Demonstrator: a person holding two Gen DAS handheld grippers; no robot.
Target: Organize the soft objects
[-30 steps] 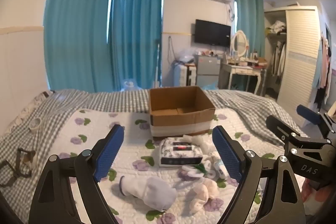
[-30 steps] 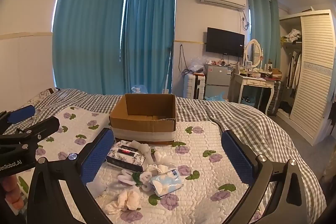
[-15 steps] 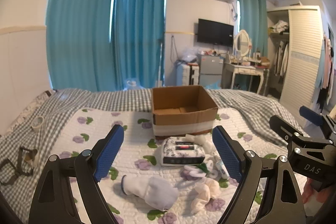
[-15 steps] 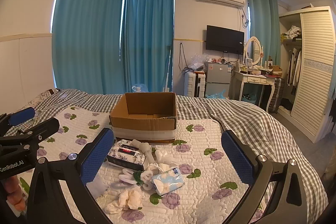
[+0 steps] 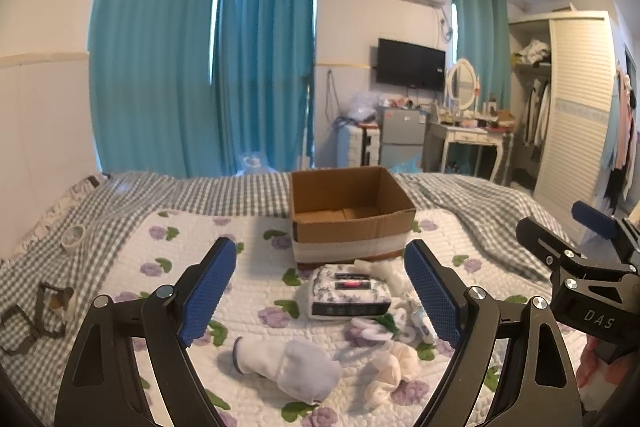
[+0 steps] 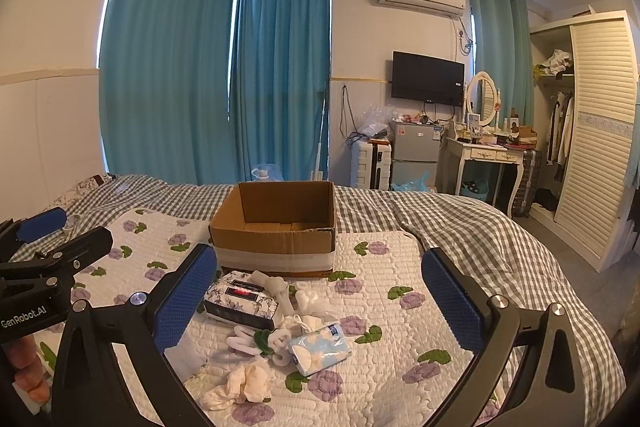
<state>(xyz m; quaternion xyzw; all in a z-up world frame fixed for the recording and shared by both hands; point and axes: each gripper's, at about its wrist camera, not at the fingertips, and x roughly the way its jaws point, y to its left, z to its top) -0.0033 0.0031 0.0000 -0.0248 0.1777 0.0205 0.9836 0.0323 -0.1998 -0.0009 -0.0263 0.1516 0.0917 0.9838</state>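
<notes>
- Both hand-held grippers are held above the bed: the left gripper [image 5: 320, 293] and the right gripper [image 6: 320, 301] are each seen with blue-padded fingers spread wide and nothing between them.
- From the left wrist view, the right gripper [image 5: 580, 267] is seen at the right edge; from the right wrist view, the left gripper [image 6: 44, 267] is seen at the left edge, with fingertips of a hand [image 6: 26, 375] below it.
- A cardboard box [image 6: 276, 227] is placed upright on the floral quilt [image 6: 400, 327], its top open and its inside seen bare.
- A pile of soft objects is spread on the quilt in front of the box: a floral tissue pack [image 6: 240, 301] just before the box, a light blue tissue packet [image 6: 320, 347] nearer the camera, white rolled pieces [image 6: 280, 291] between them, and a cream crumpled cloth [image 6: 240, 385] nearest.
- A white sock [image 5: 288, 367] is seen lying left of the pile, apart from the box.
- A roll of tape [image 5: 73, 237] is seen on the checked bedspread [image 5: 200, 191] at the far left.
</notes>
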